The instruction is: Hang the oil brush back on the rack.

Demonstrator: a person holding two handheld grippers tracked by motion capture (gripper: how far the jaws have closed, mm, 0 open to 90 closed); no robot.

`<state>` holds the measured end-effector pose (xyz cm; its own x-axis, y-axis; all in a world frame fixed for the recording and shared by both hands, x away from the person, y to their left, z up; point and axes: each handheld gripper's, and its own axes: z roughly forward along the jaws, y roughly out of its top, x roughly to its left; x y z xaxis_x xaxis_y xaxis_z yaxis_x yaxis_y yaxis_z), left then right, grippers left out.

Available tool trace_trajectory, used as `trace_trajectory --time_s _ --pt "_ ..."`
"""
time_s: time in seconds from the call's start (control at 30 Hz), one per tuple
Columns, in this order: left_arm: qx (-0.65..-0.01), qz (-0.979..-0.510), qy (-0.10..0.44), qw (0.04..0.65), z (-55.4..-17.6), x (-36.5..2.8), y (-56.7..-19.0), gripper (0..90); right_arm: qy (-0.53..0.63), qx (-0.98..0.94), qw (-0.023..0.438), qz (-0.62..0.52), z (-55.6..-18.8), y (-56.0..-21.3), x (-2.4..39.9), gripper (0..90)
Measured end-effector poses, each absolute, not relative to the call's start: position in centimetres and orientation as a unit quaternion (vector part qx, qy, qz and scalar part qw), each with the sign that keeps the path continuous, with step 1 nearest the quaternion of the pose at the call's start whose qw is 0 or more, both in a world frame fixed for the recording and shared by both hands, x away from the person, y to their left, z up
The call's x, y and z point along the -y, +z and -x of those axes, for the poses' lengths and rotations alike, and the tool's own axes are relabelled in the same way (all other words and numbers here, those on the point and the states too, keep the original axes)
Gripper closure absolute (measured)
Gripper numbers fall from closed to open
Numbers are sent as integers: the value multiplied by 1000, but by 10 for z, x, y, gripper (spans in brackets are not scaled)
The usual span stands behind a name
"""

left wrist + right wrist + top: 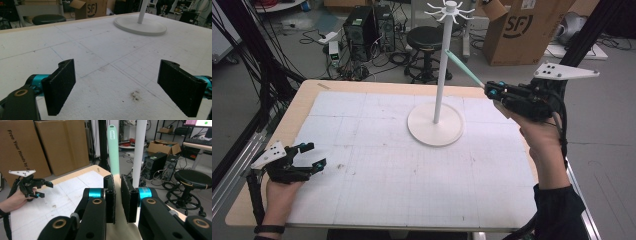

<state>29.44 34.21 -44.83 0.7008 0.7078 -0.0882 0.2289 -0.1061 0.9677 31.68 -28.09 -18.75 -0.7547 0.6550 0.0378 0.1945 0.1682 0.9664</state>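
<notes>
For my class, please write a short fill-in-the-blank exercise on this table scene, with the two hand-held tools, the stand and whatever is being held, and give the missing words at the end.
1. The right tool is shut on a mint-green ____-shaped utensil.
2. The left tool rests low over the white mat with its jaws ____.
3. The white stand rises from a ____ base.
4. Behind the table, the cardboard box is printed with the letters ____.

Missing words: spatula; open; round; SF
</notes>
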Motion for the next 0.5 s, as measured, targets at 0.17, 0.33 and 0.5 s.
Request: trace_trajectory --time_s 0.17,0.33,0.5 --pt "-327 -715 206 582 -295 -342 -448 156 574 -739 205 -288 -315 -173 284 829" --pt "-326 -715 206 582 -295 -342 -448 157 570 -740 214 -288 -312 -160 288 829" --pt "-328 -715 207 582 -295 -341 -448 157 569 -736 226 -289 -309 -147 290 829"
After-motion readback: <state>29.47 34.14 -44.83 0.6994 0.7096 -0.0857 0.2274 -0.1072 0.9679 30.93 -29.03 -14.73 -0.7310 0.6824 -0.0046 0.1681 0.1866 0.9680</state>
